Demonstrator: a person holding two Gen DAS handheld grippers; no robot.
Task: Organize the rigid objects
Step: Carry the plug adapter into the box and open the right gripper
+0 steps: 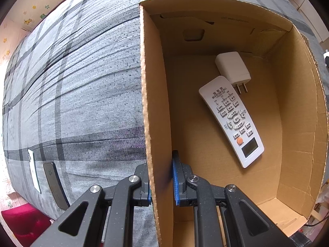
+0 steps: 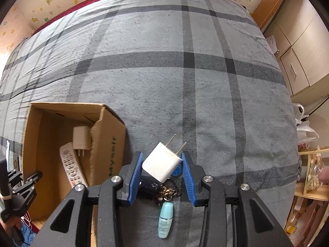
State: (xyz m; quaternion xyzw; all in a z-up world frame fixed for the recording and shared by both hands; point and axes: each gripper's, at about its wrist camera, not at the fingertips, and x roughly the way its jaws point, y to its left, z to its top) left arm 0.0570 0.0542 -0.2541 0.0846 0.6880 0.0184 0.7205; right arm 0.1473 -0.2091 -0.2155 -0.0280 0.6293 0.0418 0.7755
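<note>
One bed w/ grey plaid cover (image 2: 164, 78), work surface. Cardboard box (image 1: 156, 103): left gripper (image 1: 162, 177) clenched on its side wall, prob. to steady it. Inside: remote (image 1: 232, 121) and white charger (image 1: 233, 68), touching. Right gripper (image 2: 162, 164) grasps 2nd white plug adapter (image 2: 162, 161), prongs forward, clear of bed, likely box-bound. Below it: teal bottle (image 2: 165, 220), dark clutter, poss. keys.

Both views are bright and evenly lit, with soft daylight. Glare blows out the far-left wall (image 1: 8, 47) in the left view and a patch at the top left of the right view. Shadows are faint; the box (image 1: 205, 94) interior is a little darker. Fisheye distortion bends the bed (image 2: 164, 72) hard toward the dark corners. Focus is sharp, with no motion blur.
</note>
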